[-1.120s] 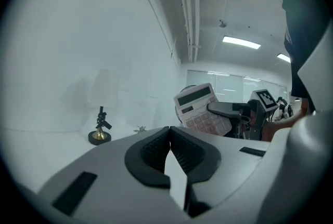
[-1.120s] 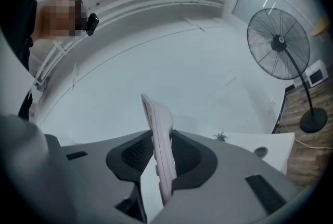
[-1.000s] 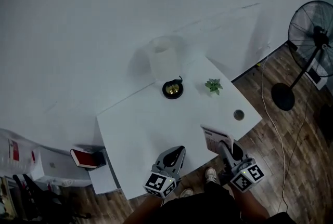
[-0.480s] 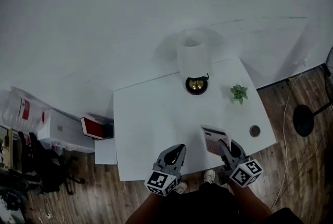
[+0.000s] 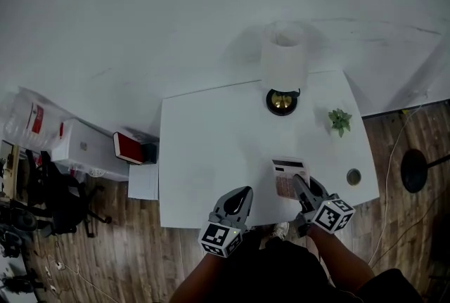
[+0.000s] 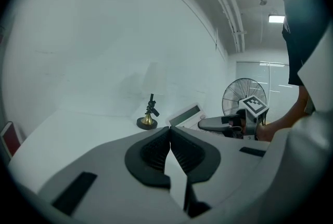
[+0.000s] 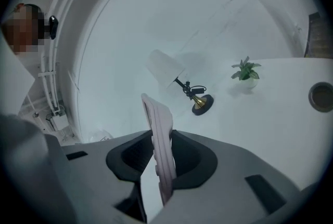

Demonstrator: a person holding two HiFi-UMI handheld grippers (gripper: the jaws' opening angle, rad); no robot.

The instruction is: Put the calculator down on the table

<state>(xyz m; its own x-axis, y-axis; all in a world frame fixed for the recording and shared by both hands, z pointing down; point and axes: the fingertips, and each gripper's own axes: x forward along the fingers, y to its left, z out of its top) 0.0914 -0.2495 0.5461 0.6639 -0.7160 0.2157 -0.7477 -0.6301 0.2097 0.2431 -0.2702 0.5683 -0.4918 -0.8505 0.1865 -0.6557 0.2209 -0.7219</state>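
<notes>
My right gripper (image 5: 300, 184) is shut on the near end of a pinkish-white calculator (image 5: 289, 176), over the front right part of the white table (image 5: 211, 147). In the right gripper view the calculator (image 7: 157, 129) stands edge-on between the pads (image 7: 179, 158), gripper (image 7: 161, 149). The left gripper view shows the calculator (image 6: 185, 115) tilted with its screen end raised, held by the right gripper (image 6: 213, 123); whether it touches the table I cannot tell. My left gripper (image 5: 242, 194) hovers at the table's front edge, jaws shut and empty (image 6: 170, 141).
A lamp (image 5: 284, 62) with a white shade and brass base (image 5: 282, 101) stands at the back. A small green plant (image 5: 340, 120) and a round grey disc (image 5: 354, 176) sit at the right. A red box (image 5: 129, 147) and a fan base (image 5: 415, 169) are on the floor.
Both grippers have come down toward the table's front edge. The right one still holds the calculator, now lower and tilted flatter. The head view has swung so the table sits more squarely.
</notes>
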